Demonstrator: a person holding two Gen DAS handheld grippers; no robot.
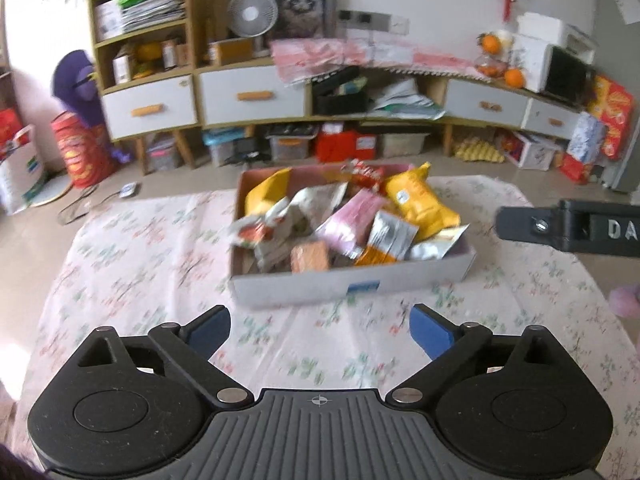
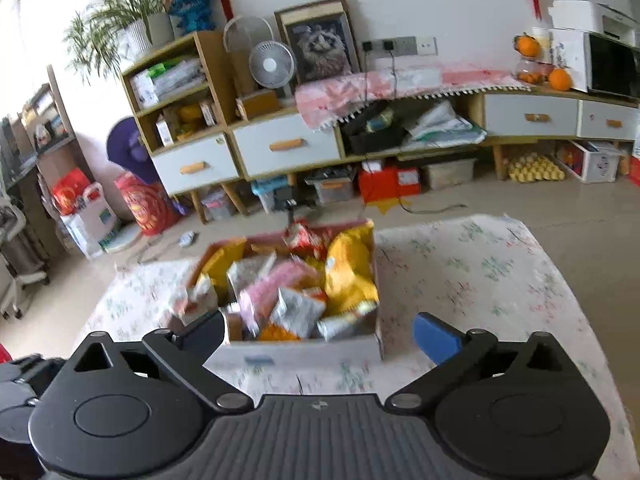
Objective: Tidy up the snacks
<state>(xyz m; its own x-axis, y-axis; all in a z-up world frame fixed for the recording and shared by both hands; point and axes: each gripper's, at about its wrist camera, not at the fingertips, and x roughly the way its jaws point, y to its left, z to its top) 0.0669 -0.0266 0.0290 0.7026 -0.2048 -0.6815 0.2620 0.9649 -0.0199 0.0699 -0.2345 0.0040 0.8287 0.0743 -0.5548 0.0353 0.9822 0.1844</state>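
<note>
A shallow cardboard box (image 1: 304, 286) sits on a flower-patterned tablecloth (image 1: 132, 264), heaped with snack packets: a yellow bag (image 1: 420, 200), a pink packet (image 1: 352, 220), silver sachets (image 1: 390, 236) and a red pack (image 1: 366, 172). My left gripper (image 1: 320, 330) hangs open in front of the box's near wall, nothing between its blue pads. In the right wrist view the same box (image 2: 312, 350) lies ahead and left, the yellow bag (image 2: 350, 276) on top. My right gripper (image 2: 318, 334) stands open above the box's near edge, empty. Its black body (image 1: 568, 228) shows at the right of the left wrist view.
A low cabinet with white drawers (image 1: 252, 96) runs along the far wall, with storage bins (image 1: 288, 146) on the floor under it. A fan (image 1: 252, 12), oranges (image 1: 514, 76) and a microwave (image 1: 560, 72) stand on top. Bags (image 1: 84, 152) crowd the left floor.
</note>
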